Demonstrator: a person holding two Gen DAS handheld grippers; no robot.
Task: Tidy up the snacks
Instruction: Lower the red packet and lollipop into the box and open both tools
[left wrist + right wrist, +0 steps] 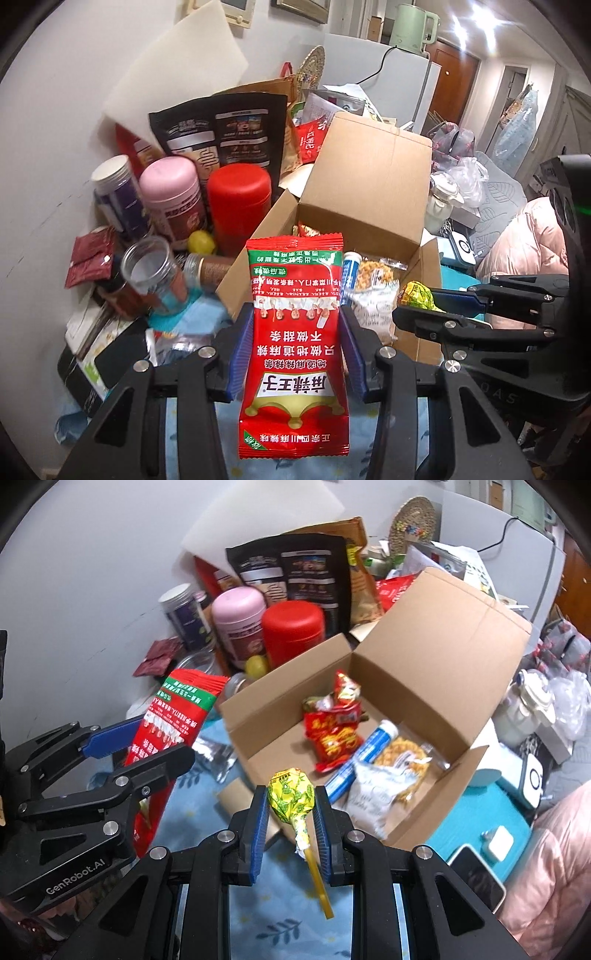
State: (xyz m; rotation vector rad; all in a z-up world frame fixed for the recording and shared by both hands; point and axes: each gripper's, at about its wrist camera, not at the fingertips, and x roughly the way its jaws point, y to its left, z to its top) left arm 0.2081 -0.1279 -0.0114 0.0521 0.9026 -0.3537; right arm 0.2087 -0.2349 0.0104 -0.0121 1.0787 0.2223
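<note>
A red snack packet (pixel 294 325) is clamped upright between the blue pads of the left gripper (pixel 294 314) at the lower centre of the left wrist view. A yellow-wrapped lollipop (pixel 291 794) is pinched by its head in the right gripper (pixel 291 805), its stick pointing toward the bottom of the frame. Both are held just in front of an open cardboard box (pixel 443 657), in which a red crisp bag (pixel 334 738), a blue tube (pixel 364 757) and a clear bag of snacks (pixel 402 764) are seen. Canisters, among them a red canister (pixel 240 206), are stood at the box's left.

Snack packets (pixel 334 734) in box (pixel 439 657), jars (pixel 293 635) behind
</note>
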